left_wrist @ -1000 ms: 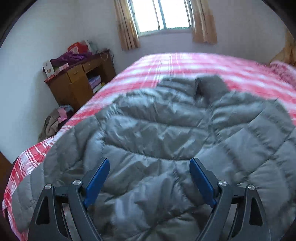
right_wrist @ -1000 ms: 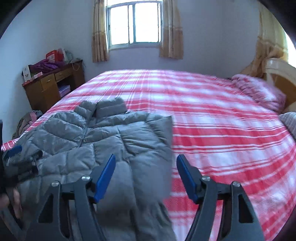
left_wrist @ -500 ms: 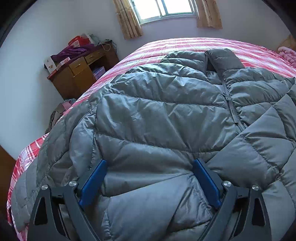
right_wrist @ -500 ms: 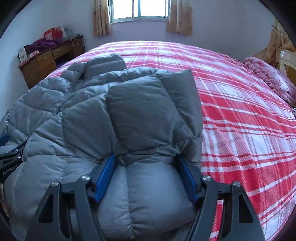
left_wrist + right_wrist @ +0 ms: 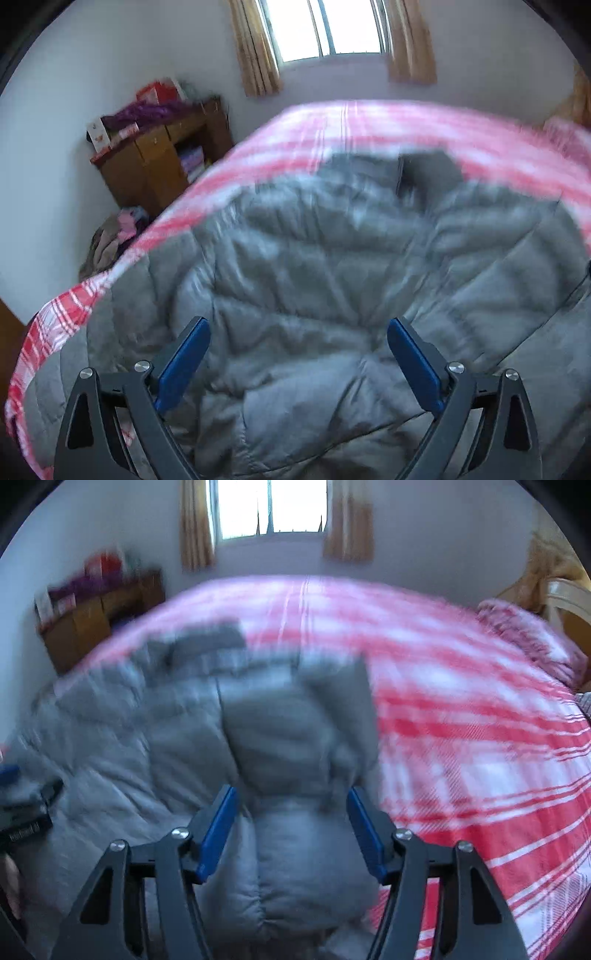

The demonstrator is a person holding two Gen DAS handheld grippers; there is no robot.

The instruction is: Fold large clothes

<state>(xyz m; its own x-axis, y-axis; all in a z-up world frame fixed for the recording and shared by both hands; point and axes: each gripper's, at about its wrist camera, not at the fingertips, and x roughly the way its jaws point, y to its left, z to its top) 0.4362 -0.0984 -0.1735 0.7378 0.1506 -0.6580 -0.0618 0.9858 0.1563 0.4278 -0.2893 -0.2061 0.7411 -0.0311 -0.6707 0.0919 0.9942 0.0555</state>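
Left gripper (image 5: 298,363): jaws wide apart, just opened further, tilted down over the grey puffer jacket (image 5: 332,295); no pad visibly presses the fabric.

Right gripper (image 5: 291,829): jaws partly apart, just closing, a puffy fold of the jacket (image 5: 295,812) between the blue pads (image 5: 218,830); whether they press it cannot be told. Tilted down likewise.

Jacket: spread on the red-checked bed (image 5: 461,738), collar at 12 o'clock.

Wooden desk (image 5: 155,162): 10 o'clock, beside the bed. Window (image 5: 269,506): 12 o'clock. Both views blurred.
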